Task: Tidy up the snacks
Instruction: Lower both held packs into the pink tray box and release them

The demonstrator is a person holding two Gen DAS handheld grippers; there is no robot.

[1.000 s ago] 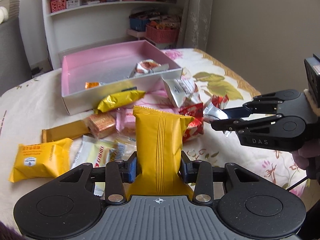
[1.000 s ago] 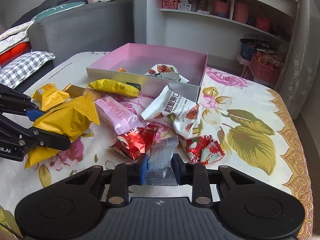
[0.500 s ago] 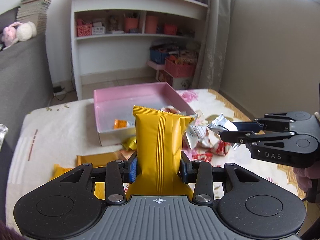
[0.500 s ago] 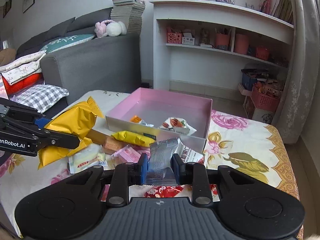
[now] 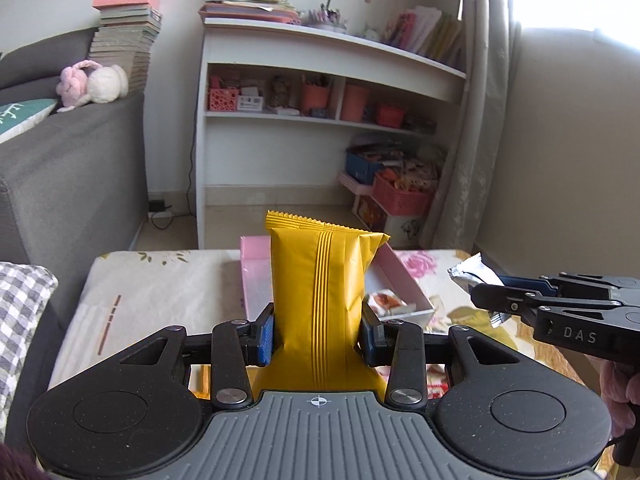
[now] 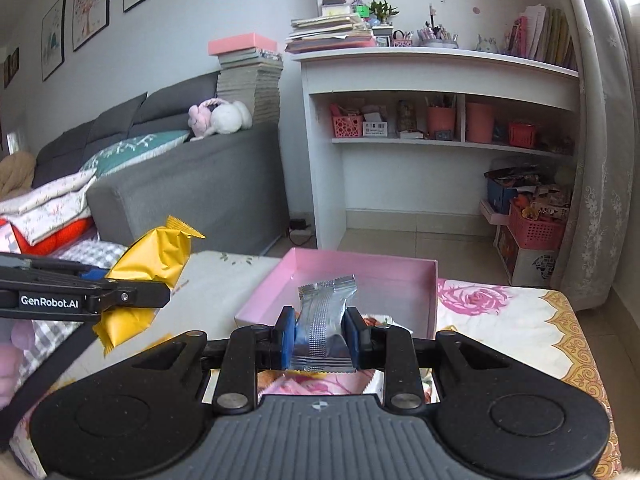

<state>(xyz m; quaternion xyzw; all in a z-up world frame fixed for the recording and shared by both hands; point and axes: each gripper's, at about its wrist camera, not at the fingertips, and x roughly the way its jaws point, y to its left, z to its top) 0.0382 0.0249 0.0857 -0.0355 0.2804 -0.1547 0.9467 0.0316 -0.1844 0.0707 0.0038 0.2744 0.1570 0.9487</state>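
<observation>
My left gripper [image 5: 318,334] is shut on a yellow snack packet [image 5: 320,280], which stands upright between the blue pads; the same yellow packet [image 6: 150,264] shows at the left of the right wrist view. My right gripper [image 6: 320,340] is shut on a small silver packet [image 6: 324,316], which also sticks out of the right gripper [image 5: 486,298] in the left wrist view as a silver packet [image 5: 470,274]. Both are held up above the table, short of the pink box [image 6: 400,280], which holds a red-and-white snack [image 5: 386,302].
The table wears a floral cloth [image 6: 500,320]. A grey sofa [image 6: 192,184] stands to the left and a white shelf unit [image 6: 440,140] behind the table. Pink baskets [image 6: 534,228] sit on the floor by the curtain. More wrappers lie under the gripper bodies, mostly hidden.
Both grippers have risen and tipped up with their packets still gripped. The loose snacks on the table have dropped out of view, and the box now sits low in both views.
</observation>
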